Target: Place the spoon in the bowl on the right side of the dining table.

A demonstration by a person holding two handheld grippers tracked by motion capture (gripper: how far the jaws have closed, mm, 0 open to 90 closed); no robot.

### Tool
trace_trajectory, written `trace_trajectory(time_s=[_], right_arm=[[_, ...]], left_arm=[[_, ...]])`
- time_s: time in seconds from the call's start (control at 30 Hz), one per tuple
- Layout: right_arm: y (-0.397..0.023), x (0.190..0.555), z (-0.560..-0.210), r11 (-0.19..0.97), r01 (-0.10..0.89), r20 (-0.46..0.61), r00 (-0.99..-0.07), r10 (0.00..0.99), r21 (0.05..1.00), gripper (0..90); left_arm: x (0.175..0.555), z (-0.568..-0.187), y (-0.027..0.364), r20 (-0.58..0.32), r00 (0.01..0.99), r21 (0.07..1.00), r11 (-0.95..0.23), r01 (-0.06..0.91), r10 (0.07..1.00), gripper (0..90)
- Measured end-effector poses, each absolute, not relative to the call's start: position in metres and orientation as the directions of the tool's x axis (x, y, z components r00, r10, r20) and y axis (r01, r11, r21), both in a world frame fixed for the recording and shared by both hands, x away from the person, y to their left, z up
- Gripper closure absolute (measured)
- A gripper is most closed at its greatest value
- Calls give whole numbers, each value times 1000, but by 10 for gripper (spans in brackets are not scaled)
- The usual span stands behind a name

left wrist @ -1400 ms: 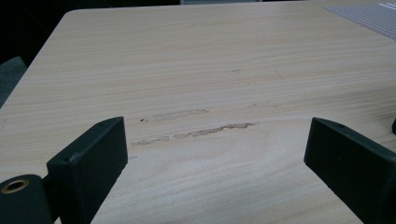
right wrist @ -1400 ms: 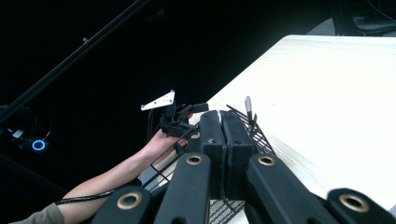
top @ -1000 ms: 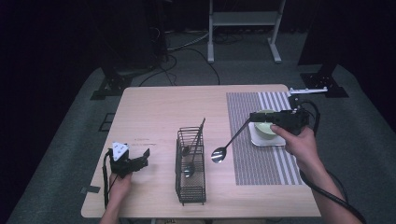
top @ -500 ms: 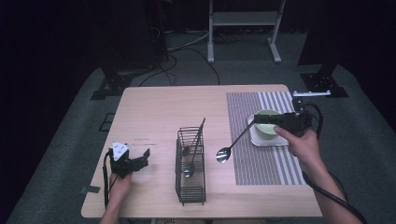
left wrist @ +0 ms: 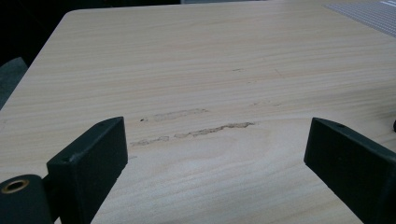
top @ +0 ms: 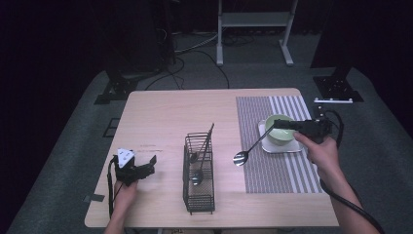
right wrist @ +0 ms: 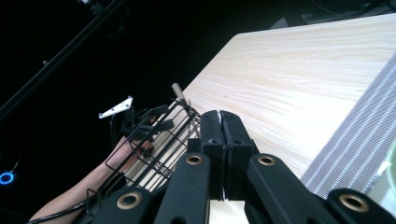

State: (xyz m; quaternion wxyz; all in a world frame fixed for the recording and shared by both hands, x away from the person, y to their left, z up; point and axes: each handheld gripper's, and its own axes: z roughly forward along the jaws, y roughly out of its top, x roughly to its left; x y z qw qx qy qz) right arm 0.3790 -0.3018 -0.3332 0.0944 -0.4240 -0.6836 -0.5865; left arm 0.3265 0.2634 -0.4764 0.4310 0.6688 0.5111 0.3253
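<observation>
My right gripper (top: pixel 275 125) hovers over the green bowl (top: pixel 282 137) and is shut on the handle of a metal spoon (top: pixel 250 146). The spoon slants down to the left, and its bowl hangs just above the left edge of the striped placemat (top: pixel 277 170). In the right gripper view the jaws of this gripper (right wrist: pixel 219 122) are pressed together. My left gripper (top: pixel 144 166) rests open on the table's near left. In the left gripper view its jaws (left wrist: pixel 215 140) stand wide apart over bare wood.
A black wire basket (top: pixel 199 192) stands at the table's middle front, with a spoon and a long-handled utensil (top: pixel 208 138) in it; it also appears in the right gripper view (right wrist: pixel 149 148). The green bowl sits on a white plate (top: pixel 282 148). Cables and stand legs lie on the floor behind.
My right gripper has carried the spoon to the right, away from the basket and over the placemat's edge. The left gripper has not moved.
</observation>
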Motion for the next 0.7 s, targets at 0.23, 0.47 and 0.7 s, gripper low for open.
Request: trace_trajectory(time_s=[0.23,0.47,0.7], right_arm=[[-312,381,-340,-67,694,629,-602,491,717,889],[-320,383,-344,-91,699,637,-580,507,709,889],[-328,385,-349,-125,700,648,-558,518,703,889]], left_arm=[[327,-476,263,-4,266,909,-107,404,964,53],[327,-476,263,-4,266,909,-107,403,964,52],[327,-476,263,-2,265,908,-109,404,964,52]])
